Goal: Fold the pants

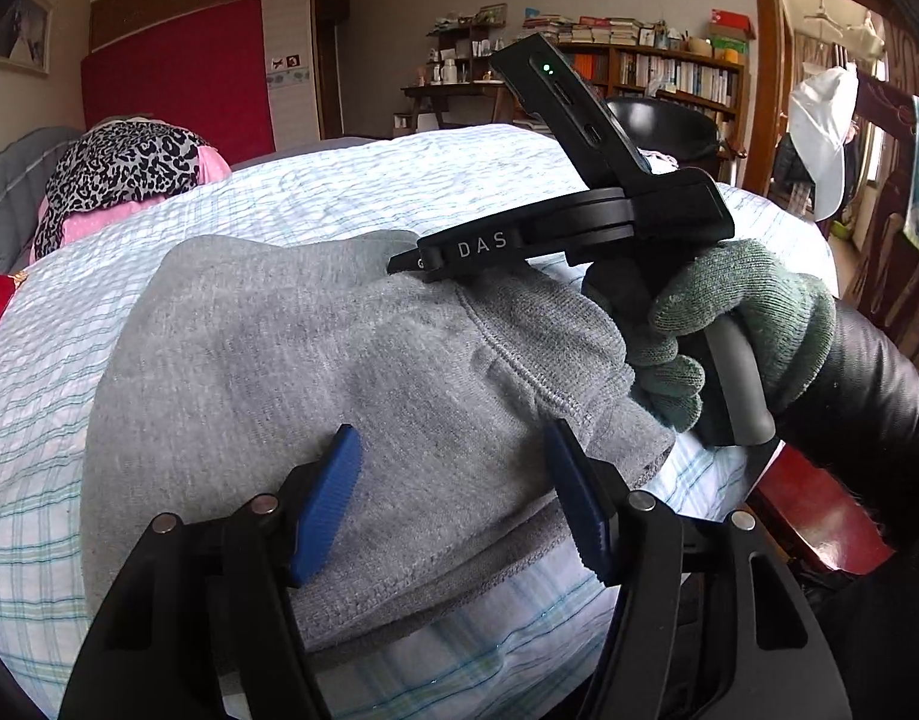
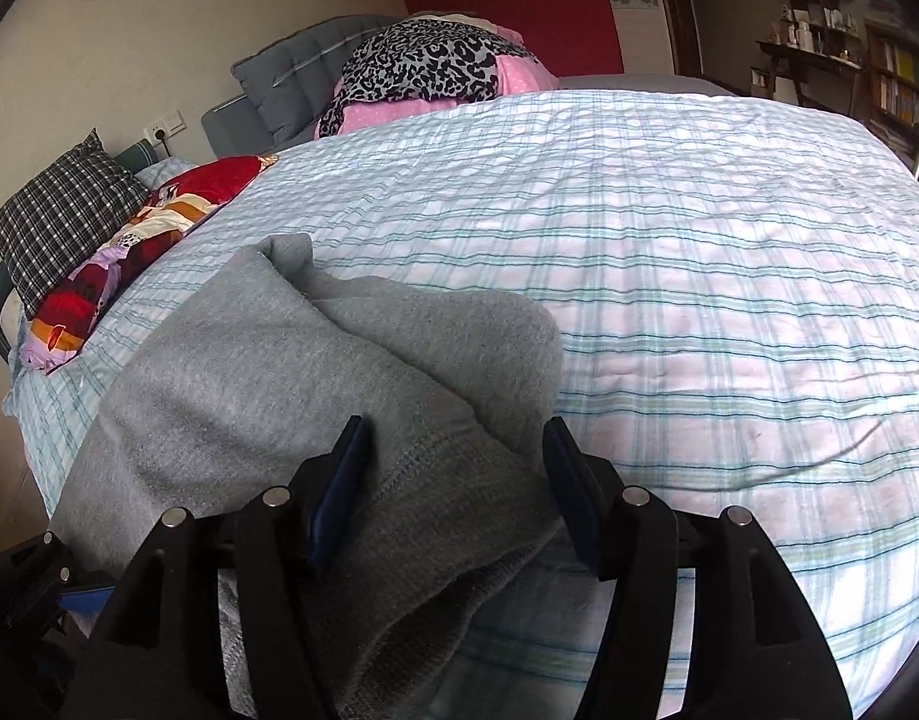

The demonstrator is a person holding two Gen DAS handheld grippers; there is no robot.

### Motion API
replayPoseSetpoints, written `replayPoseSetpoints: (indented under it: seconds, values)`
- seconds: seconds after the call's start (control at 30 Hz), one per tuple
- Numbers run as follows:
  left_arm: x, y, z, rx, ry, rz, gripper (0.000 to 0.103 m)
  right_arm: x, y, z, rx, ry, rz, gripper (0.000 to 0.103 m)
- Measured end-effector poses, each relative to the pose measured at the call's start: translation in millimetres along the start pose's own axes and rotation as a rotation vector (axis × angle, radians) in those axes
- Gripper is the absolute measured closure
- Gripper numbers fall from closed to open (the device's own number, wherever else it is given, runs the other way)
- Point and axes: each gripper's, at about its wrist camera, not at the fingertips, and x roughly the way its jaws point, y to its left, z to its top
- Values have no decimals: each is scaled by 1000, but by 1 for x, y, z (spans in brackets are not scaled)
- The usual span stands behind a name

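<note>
1. On the bed (image 2: 699, 300), toward its near edge, the grey pants (image 1: 339, 360) lie bunched in a thick, layered bundle; I'd judge them partly folded, with squaring and a last fold left.
2. Left gripper (image 1: 453, 498) and right gripper (image 2: 453, 492): both sets of jaws stand apart over the pants, pinching nothing.
3. Only the left view shows the gloved hand (image 1: 729, 330); only the right shows the pants' loose far corner.

Soft daylight fills both views, seemingly from the doorway (image 1: 831, 120) at the right, which is blown out to glare. The bed (image 2: 669, 276) is bright and evenly lit, with faint shadows. Both pictures are sharp centrally; fisheye bending curves the edges, and the corners fall black.
</note>
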Motion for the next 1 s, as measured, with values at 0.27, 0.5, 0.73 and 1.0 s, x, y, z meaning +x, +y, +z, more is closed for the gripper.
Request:
replayPoseSetpoints:
  seconds: [0.27,0.5,0.73,1.0]
  values:
    - [-3,-3,0,16,7,20,43,-26,15,-7,-16,-68,-72,43]
    - [-3,-6,1,10,7,29,43,-63,25,-30,-17,-107,-82,43]
    - [-7,-8,0,9,7,44,43,-81,35,-63,-20,-87,-63,42]
    - [-13,-14,-4,28,5,35,41,-77,35,-80,-3,-112,-102,39]
